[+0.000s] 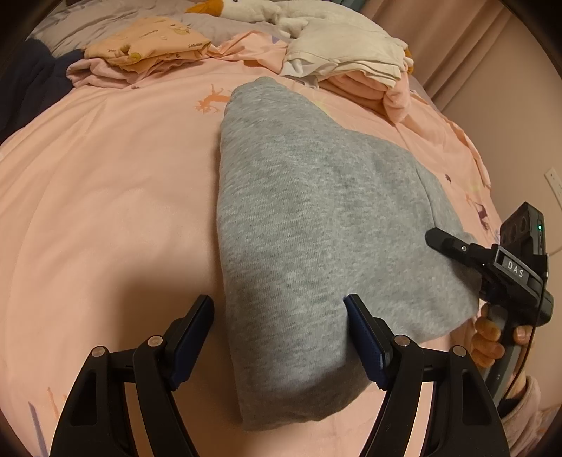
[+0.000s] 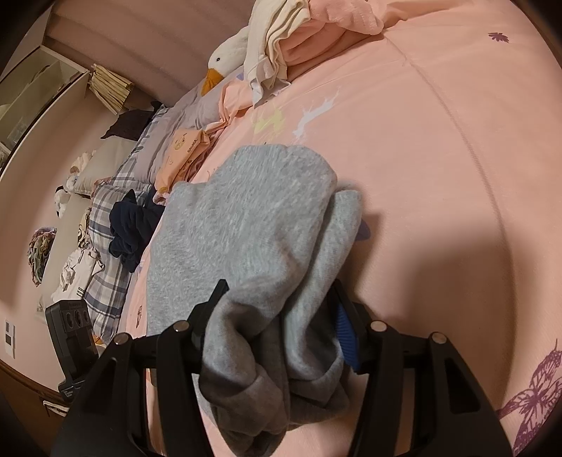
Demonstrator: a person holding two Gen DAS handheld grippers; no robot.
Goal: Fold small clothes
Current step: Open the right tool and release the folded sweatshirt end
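Observation:
A grey sweatshirt-like garment (image 1: 316,211), folded into a long thick bundle, lies on the pink bedcover (image 1: 105,193). My left gripper (image 1: 279,298) stands open over its near left corner. One finger rests on the grey cloth and the other stands on the bedcover, apart from the garment's edge. My right gripper (image 2: 279,284) is shut on a thick bunch of the grey garment (image 2: 246,218) at its right corner. In the left wrist view the right gripper (image 1: 456,246) shows at the garment's right edge, held by a hand (image 1: 488,337).
At the back lie a folded peach garment (image 1: 151,42), a heap of white and pink clothes (image 1: 351,52) and a plush duck (image 1: 242,7). A dark navy garment (image 2: 130,225) sits beyond the grey one, near plaid bedding (image 2: 105,288). Curtains (image 1: 456,42) hang at the right.

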